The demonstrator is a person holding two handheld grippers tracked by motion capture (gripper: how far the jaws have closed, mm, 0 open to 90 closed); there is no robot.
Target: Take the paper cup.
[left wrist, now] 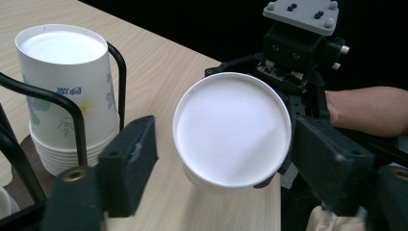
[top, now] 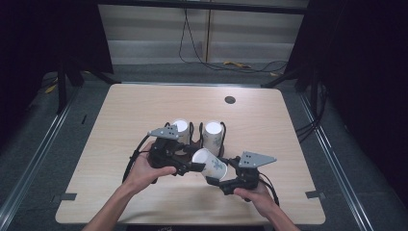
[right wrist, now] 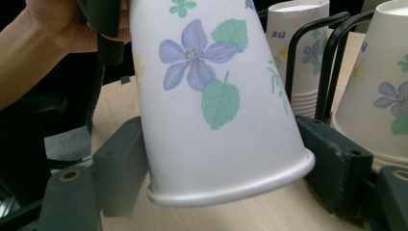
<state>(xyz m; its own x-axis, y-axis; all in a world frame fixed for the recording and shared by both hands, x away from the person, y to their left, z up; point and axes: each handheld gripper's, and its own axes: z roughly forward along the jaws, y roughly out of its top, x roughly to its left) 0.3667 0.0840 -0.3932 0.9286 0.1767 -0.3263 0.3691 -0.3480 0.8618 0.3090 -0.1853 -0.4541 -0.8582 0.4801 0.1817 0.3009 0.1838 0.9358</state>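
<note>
The paper cup (top: 210, 163) printed with flowers hangs above the near middle of the table (top: 120, 115), held off the wood between the two grippers and just in front of the black wire rack (top: 192, 137). Its long axis lies tilted: the closed base points up and to the left, toward the left gripper (top: 192, 167), and the rolled rim (right wrist: 231, 185) points down and to the right, toward the right gripper (top: 214, 180).

In the right gripper view the rim end sits between that gripper's two black jaws, which stand at either side of the cup wall; the right-hand jaw meets the rim, while contact on the other side cannot be told for certain. In the left gripper view the white base (left wrist: 233, 130) faces the camera. The jaw on the right of that view touches the cup's edge, but the jaw on the left stands clear of it with bare table between, so the left gripper is spread apart and not pinching.

Farther back, two upside-down stacks of matching cups (top: 213, 134) stand in the rack's loops, one behind each hand. Both hands are close, yet the right gripper appears to carry the cup, so any shift toward the rack would probably lead with the base end.
</note>
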